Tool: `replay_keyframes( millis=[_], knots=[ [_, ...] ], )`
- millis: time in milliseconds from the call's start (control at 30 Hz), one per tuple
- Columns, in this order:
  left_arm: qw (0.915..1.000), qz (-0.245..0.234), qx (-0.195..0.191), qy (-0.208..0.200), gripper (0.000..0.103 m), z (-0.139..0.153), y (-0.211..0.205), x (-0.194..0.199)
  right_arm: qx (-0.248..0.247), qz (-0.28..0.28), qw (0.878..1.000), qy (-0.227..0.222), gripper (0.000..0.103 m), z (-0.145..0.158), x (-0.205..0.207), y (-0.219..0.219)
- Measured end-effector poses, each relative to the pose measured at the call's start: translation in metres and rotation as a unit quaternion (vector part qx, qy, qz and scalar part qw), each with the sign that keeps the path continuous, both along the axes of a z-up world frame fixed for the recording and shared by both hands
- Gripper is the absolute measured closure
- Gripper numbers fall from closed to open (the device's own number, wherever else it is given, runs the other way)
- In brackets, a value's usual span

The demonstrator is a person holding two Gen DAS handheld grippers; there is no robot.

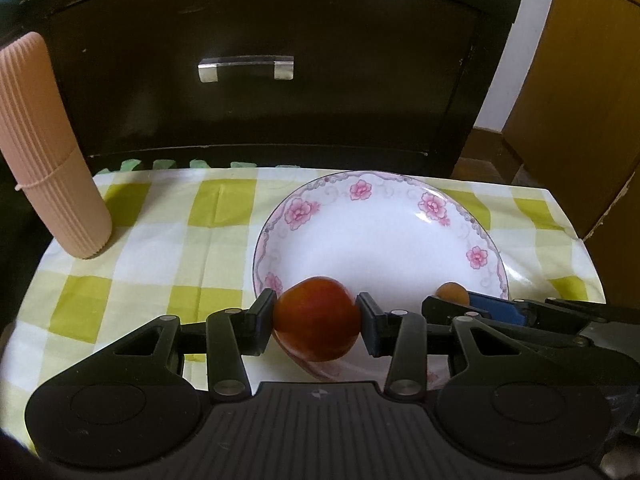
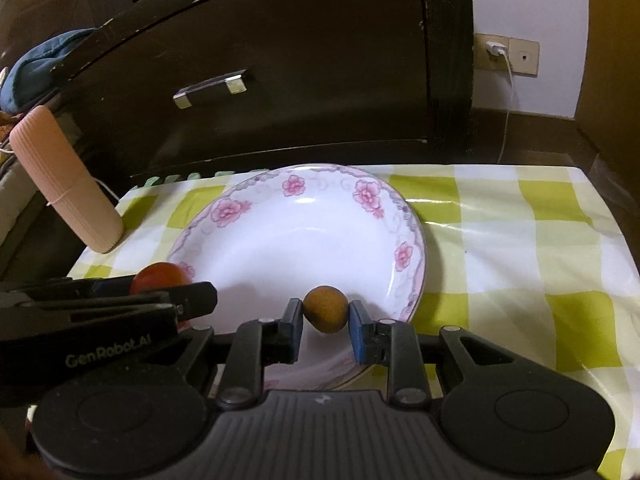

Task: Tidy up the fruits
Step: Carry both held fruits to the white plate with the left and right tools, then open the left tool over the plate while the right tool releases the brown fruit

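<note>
My left gripper (image 1: 317, 318) is shut on a red fruit (image 1: 318, 318) and holds it over the near rim of a white plate with pink flowers (image 1: 384, 236). My right gripper (image 2: 325, 312) is shut on a small brown fruit (image 2: 325, 309) over the plate's (image 2: 292, 236) near part. In the left wrist view the brown fruit (image 1: 452, 293) shows at the right, between the right gripper's fingers. In the right wrist view the red fruit (image 2: 160, 276) shows at the left, behind the left gripper's body. The bowl of the plate holds no fruit.
The plate lies on a yellow-green checked cloth (image 1: 160, 264) on a small table. A ribbed pink cylinder (image 1: 48, 152) stands at the cloth's far left corner. A dark cabinet with a metal handle (image 1: 246, 68) rises close behind. A cardboard box (image 1: 584, 80) stands at the right.
</note>
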State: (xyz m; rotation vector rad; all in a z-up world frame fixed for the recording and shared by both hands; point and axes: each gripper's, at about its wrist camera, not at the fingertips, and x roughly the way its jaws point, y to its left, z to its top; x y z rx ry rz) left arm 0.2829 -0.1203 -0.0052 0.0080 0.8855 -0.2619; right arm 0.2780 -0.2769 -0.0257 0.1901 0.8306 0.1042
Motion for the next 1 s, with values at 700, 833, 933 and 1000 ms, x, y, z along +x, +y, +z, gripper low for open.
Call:
replay_keyframes(
  millis=[700, 833, 933, 1000],
  knots=[
    [0.9995, 0.023, -0.019, 0.003, 0.034, 0.008, 0.011, 0.004, 0.009, -0.008, 1.000, -0.011, 0.067, 0.008, 0.001, -0.007],
    [0.9995, 0.025, -0.020, -0.006, 0.031, 0.015, 0.011, 0.002, 0.012, -0.009, 1.000, -0.020, 0.064, 0.015, -0.001, -0.008],
    [0.9995, 0.023, -0.020, -0.009, 0.030, 0.017, 0.011, 0.001, 0.009, -0.010, 1.000, -0.024, 0.062, 0.018, -0.003, -0.008],
    [0.9996, 0.022, -0.016, -0.010, 0.030, 0.018, 0.010, 0.000, 0.008, -0.011, 1.000, -0.027, 0.061, 0.020, -0.004, -0.008]
  ],
)
